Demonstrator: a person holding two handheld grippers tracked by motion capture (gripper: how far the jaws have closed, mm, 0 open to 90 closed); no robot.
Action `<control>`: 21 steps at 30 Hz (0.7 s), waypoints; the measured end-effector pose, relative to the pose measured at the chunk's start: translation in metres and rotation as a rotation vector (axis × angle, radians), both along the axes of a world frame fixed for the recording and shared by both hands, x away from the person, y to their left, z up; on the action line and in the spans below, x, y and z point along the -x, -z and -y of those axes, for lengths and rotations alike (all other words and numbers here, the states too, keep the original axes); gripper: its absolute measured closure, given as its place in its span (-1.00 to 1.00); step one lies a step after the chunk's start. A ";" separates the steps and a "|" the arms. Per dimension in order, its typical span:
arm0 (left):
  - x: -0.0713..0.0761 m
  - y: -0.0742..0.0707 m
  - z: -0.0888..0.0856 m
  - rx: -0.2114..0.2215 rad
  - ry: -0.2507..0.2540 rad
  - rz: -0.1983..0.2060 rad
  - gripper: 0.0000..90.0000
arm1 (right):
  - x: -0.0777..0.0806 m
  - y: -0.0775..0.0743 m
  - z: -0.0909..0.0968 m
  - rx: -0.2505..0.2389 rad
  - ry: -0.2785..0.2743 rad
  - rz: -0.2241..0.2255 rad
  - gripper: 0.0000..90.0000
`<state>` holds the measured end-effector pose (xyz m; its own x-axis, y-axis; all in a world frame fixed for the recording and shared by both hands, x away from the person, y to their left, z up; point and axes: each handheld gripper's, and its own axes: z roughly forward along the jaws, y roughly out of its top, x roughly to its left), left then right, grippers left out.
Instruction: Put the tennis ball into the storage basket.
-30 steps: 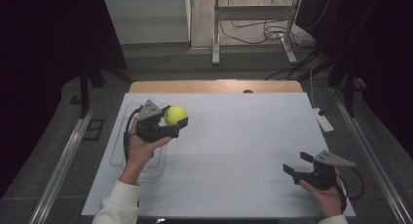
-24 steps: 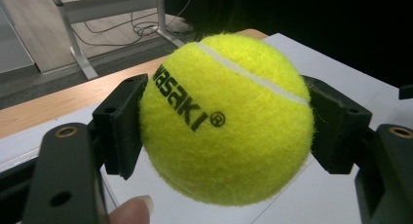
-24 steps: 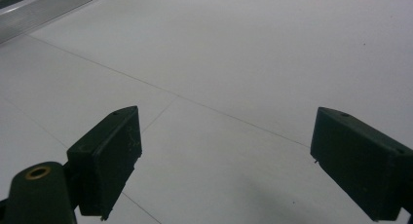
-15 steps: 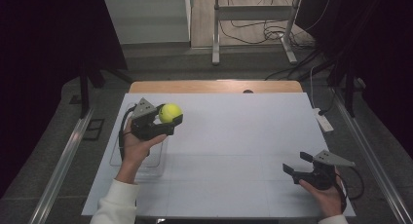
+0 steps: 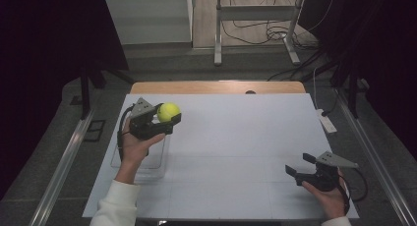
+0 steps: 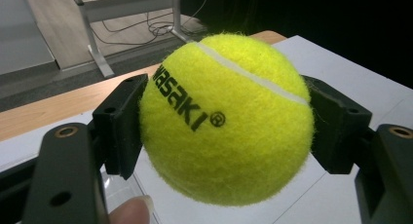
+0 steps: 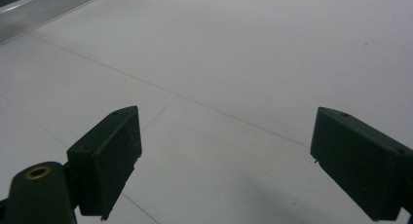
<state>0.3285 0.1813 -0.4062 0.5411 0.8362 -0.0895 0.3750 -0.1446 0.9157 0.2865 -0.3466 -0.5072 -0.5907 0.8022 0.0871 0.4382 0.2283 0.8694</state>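
the tennis ball (image 5: 168, 111) is clamped across its middle by the left gripper (image 5: 164, 119), held above the worktop (image 5: 236, 137) near a clear tray (image 5: 147, 159). it is judged light, felted and springy, best gripped at its widest part. the right gripper (image 5: 300, 166) is held with jaws apart.

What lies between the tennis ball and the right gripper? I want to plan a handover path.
Bare white table top, seen in the high view: nothing stands between the tennis ball and the right gripper.

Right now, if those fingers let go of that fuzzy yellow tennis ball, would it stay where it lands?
Probably not. The fuzzy yellow tennis ball is round, so it would likely bounce and roll across the flat white table. Its felt nap probably helps the left gripper hold it without slipping. It looks light.
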 end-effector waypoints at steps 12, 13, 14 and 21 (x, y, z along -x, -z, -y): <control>-0.006 -0.001 -0.006 0.012 -0.030 -0.007 -0.41 | 0.000 -0.001 0.000 -0.005 0.004 0.005 -0.74; -0.007 -0.001 -0.006 0.012 -0.033 -0.008 -0.41 | 0.001 -0.001 0.000 -0.006 0.004 0.005 -0.74; -0.009 -0.001 -0.007 0.015 -0.036 -0.009 -0.41 | 0.001 -0.001 0.000 -0.009 0.004 0.004 -0.74; -0.016 0.001 -0.011 0.003 -0.063 -0.024 -0.41 | 0.001 -0.001 0.000 -0.013 0.004 0.003 -0.74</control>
